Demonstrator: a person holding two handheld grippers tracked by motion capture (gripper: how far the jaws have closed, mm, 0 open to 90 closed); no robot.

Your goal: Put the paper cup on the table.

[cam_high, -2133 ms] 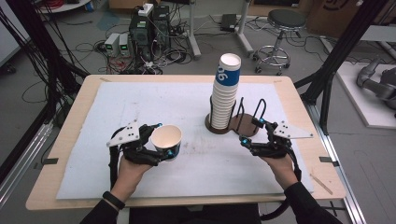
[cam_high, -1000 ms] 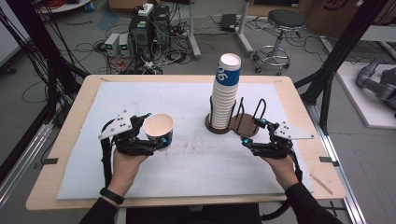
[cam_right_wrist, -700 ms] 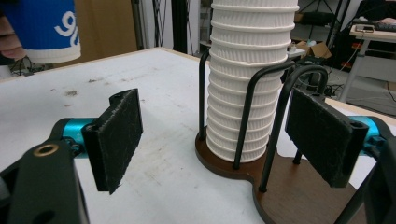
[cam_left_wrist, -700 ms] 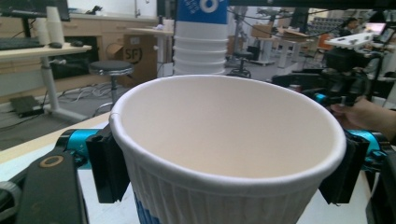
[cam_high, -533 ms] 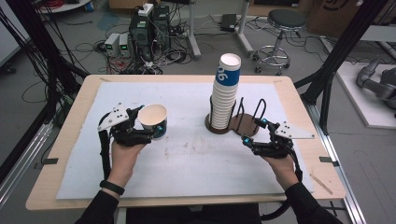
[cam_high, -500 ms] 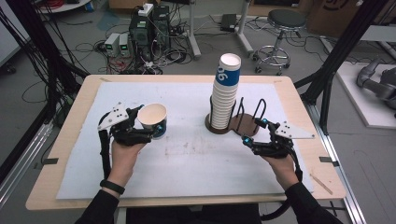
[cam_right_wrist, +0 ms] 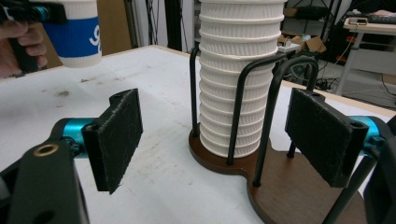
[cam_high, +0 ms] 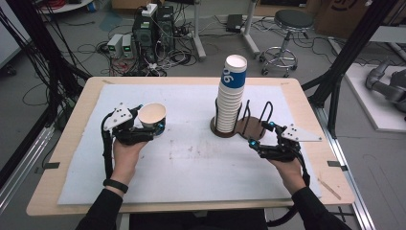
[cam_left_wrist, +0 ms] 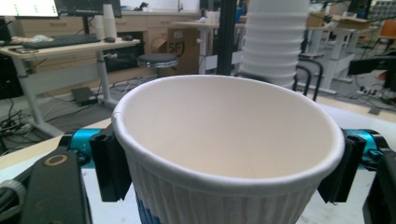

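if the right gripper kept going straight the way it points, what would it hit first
Probably the black wire cup holder on its brown base: its nearest loops stand right between the open jaws of the right gripper, with the stack of paper cups just behind. Depth is hard to judge.

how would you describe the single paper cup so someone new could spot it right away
Start at the wooden table under its white mat, then look to its left half, away from the tall cup stack in the wire holder. There the left hand-held gripper is shut on one paper cup, mouth up. Unlike the nested, upside-down cups, it sits alone, showing its empty cream inside, ribbed white wall and blue band.
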